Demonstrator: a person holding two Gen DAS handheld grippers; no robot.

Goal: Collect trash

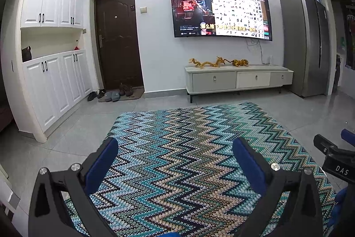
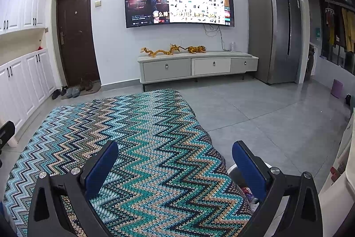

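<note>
My left gripper [image 1: 175, 146] is open above a table covered by a zigzag cloth [image 1: 177, 137] in teal, blue and beige, with nothing between its blue pads. My right gripper [image 2: 175, 147] is also open and empty, over the same cloth [image 2: 137, 126] near its right edge. Beside that edge, partly hidden behind the right finger, a white bin [image 2: 231, 168] stands on the floor with colourful scraps [image 2: 246, 190] inside. No loose trash shows on the cloth. In the left wrist view the right gripper [image 1: 332, 153] appears at the far right.
Ahead, a wall TV [image 1: 219, 8] hangs over a low cabinet [image 1: 237, 78] carrying golden figurines. Also in view are a grey fridge [image 2: 275, 32], a dark door [image 1: 117, 39] with shoes [image 1: 111, 93] before it, white cupboards [image 1: 51, 79], a purple bin [image 2: 336, 88] and grey tile floor [image 2: 266, 117].
</note>
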